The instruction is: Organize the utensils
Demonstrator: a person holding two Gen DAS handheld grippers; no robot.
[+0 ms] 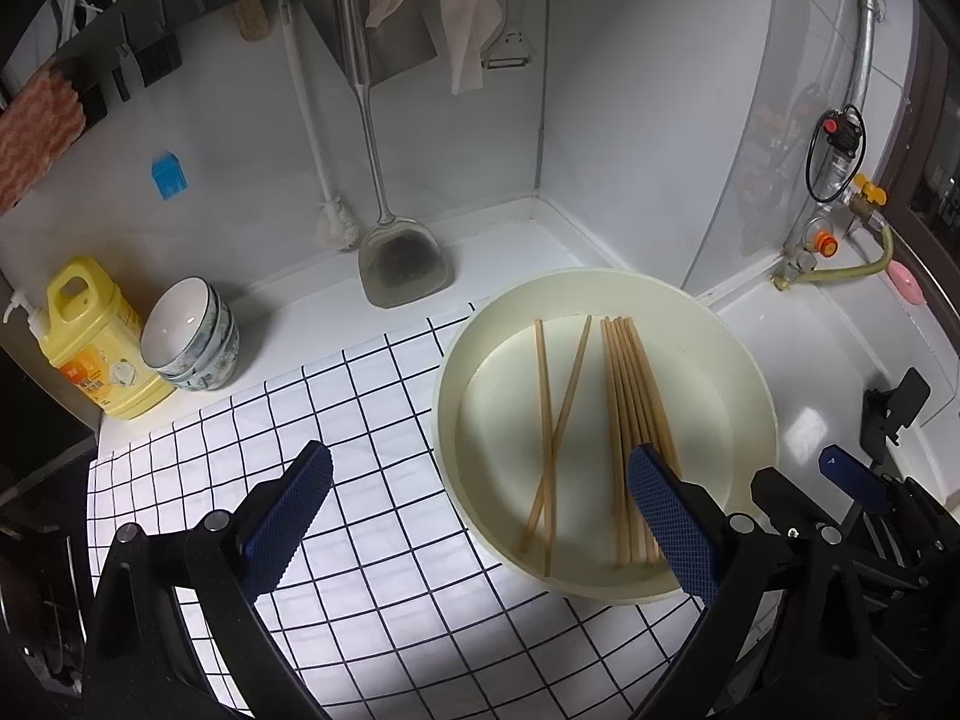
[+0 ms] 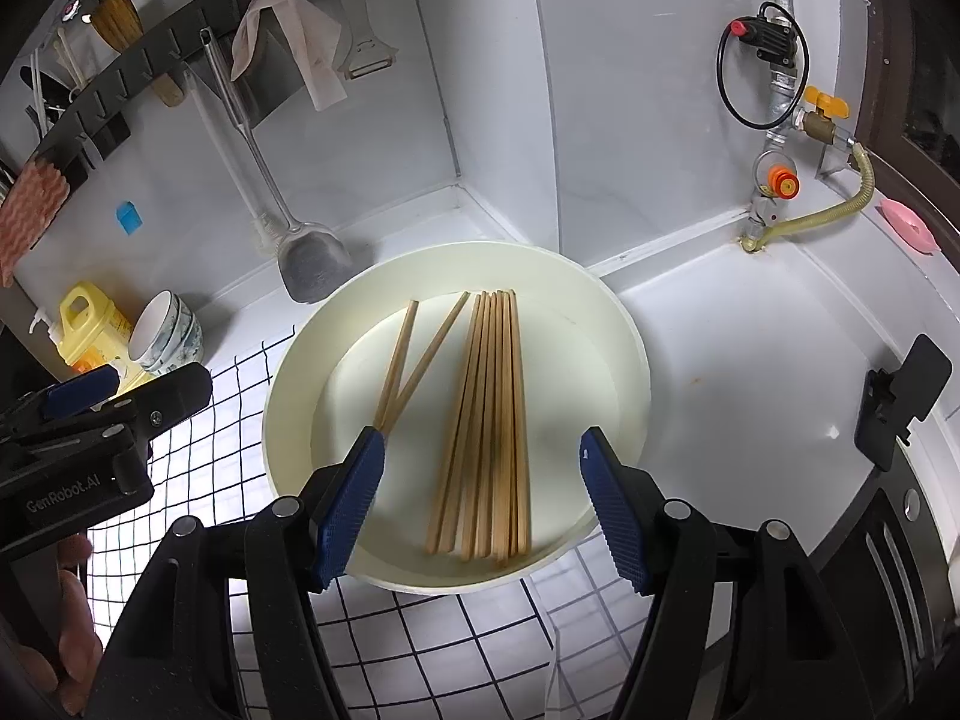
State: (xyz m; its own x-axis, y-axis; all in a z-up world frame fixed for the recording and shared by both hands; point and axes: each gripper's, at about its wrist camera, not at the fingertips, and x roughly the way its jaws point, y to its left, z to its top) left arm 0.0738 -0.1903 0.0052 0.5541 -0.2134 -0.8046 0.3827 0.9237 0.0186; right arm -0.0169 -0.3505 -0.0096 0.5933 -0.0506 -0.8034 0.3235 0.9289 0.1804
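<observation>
While both tools point slanting down at the white surface, the left gripper has its jaws wide open with nothing between them. One blue bumpy pad hangs over the white cloth with black grid lines. The other pad hangs over the near edge of the round cream plastic basin.

The right gripper also has its jaws wide open, and it holds nothing. It hangs over the near side of the basin, one pad on each side of the bundle. In the right wrist view a bare hand holds the left tool at the low left corner.

Inside the basin lie the thin wooden chopsticks. A bundle of them lies side by side, touching each other. Two more chopsticks lie just beside the bundle and cross each other like a long X. In the left wrist view the crossed pair is left of the bundle.

Behind the cloth, by the wall, stands a yellow plastic soap bottle. Just beside it is a stack of white bowls. A shiny metal spatula hangs down the tiled wall, and a white brush hangs next to it. A pale rag is draped on the dark rail above.
</observation>
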